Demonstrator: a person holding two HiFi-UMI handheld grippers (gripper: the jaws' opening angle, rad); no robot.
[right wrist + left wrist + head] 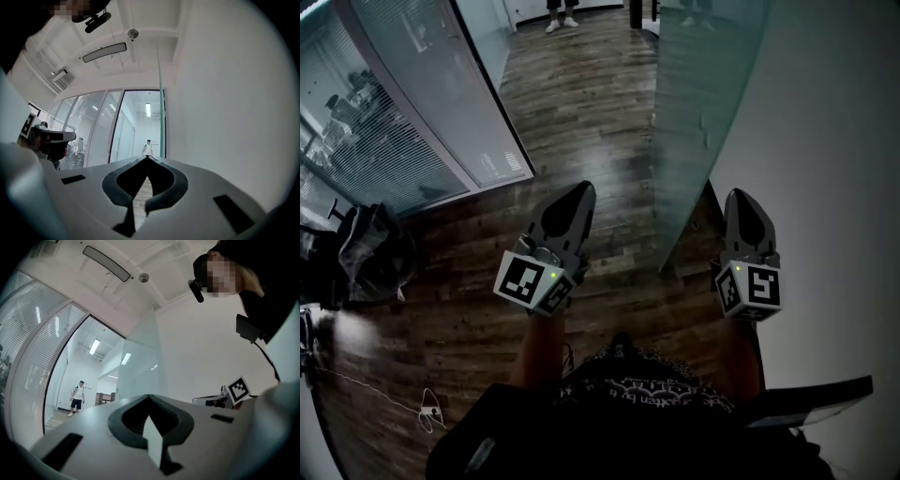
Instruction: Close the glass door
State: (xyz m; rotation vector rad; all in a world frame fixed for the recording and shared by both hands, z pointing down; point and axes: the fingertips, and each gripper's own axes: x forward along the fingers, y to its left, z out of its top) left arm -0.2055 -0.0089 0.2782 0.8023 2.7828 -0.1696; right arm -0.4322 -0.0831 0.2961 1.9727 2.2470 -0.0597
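The glass door [703, 122] is a frosted pane standing open, edge-on beside the white wall, its lower corner near the floor between my two grippers. My left gripper [583, 191] is to the left of the pane over the wooden floor, shut and empty. My right gripper [741, 197] is to the right of the pane's lower edge, close to the wall, shut and empty. The left gripper view shows its closed tips [149, 397] below the pane [140, 366]. In the right gripper view the closed tips [147, 158] sit just left of the door's thin edge [161, 117].
A white wall [825, 141] runs along the right. A glass partition with blinds [403, 122] lines the left, with a dark bag or chair [370, 253] at its foot. A person [147, 147] stands far down the corridor. A cable [427, 408] lies on the floor.
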